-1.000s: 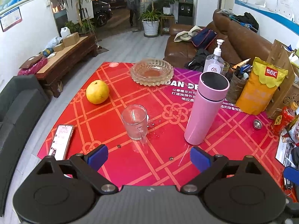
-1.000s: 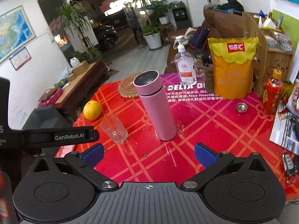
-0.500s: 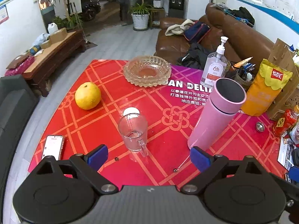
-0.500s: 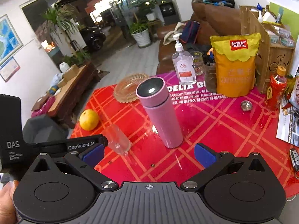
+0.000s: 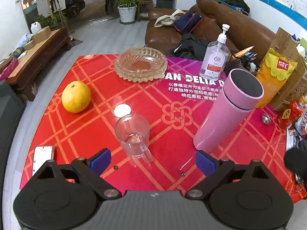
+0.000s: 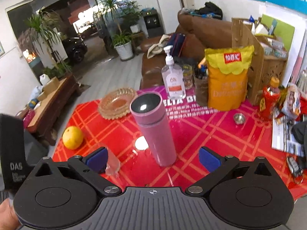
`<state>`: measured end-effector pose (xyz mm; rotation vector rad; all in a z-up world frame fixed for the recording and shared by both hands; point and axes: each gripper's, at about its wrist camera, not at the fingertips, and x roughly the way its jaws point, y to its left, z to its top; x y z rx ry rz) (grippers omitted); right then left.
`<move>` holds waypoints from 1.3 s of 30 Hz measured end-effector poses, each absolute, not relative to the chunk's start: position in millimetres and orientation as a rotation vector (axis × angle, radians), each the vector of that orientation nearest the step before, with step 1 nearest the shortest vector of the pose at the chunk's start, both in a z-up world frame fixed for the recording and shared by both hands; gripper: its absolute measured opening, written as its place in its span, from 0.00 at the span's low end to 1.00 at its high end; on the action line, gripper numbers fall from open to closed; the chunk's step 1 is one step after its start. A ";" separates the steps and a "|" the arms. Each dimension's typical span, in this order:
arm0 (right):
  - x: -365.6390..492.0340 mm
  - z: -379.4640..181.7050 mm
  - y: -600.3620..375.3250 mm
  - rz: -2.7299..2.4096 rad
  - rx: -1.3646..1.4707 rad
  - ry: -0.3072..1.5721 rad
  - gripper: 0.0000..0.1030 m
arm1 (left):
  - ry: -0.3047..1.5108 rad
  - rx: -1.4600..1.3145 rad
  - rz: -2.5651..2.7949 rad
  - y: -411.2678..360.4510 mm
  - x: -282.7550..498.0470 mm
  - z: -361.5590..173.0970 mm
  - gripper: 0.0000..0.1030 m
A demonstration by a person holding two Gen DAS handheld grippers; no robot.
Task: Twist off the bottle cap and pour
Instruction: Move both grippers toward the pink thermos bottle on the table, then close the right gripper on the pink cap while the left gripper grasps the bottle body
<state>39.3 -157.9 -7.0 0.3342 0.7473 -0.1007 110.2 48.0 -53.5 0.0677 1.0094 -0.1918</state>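
Observation:
A pink thermos bottle (image 5: 228, 113) with a dark-topped cap (image 5: 245, 85) stands upright on the red table mat (image 5: 92, 132). A clear glass mug (image 5: 133, 135) stands left of it. My left gripper (image 5: 152, 162) is open and empty, above the near table edge, with the mug between its fingers' line of sight. In the right wrist view the bottle (image 6: 155, 132) stands ahead, its cap (image 6: 146, 103) on, and the mug (image 6: 112, 163) shows behind the left finger. My right gripper (image 6: 153, 159) is open and empty, short of the bottle.
An orange fruit (image 5: 76, 96), a glass ashtray (image 5: 140, 64), a pump sanitizer bottle (image 5: 214, 61), a yellow snack bag (image 5: 274, 72) and a phone (image 5: 41, 158) lie around. A small metal cup (image 6: 239, 118), a red drink bottle (image 6: 269, 99) and keys (image 6: 294, 165) sit on the right.
Both grippers have risen and tilted down, so the table is seen from higher. The right gripper has drawn nearer the bottle. Both stay open.

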 end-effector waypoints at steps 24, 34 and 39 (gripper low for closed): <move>136.3 -17.5 -182.5 0.144 0.125 0.833 0.73 | 0.911 0.095 -0.428 -24.7 133.8 -94.7 0.90; 127.7 -17.9 -176.4 0.142 0.121 0.845 0.73 | 0.923 0.067 -0.402 -34.4 138.7 -100.8 0.88; 122.1 -17.7 -174.1 0.127 0.124 0.851 0.73 | 0.918 0.076 -0.367 -38.7 141.2 -98.4 0.88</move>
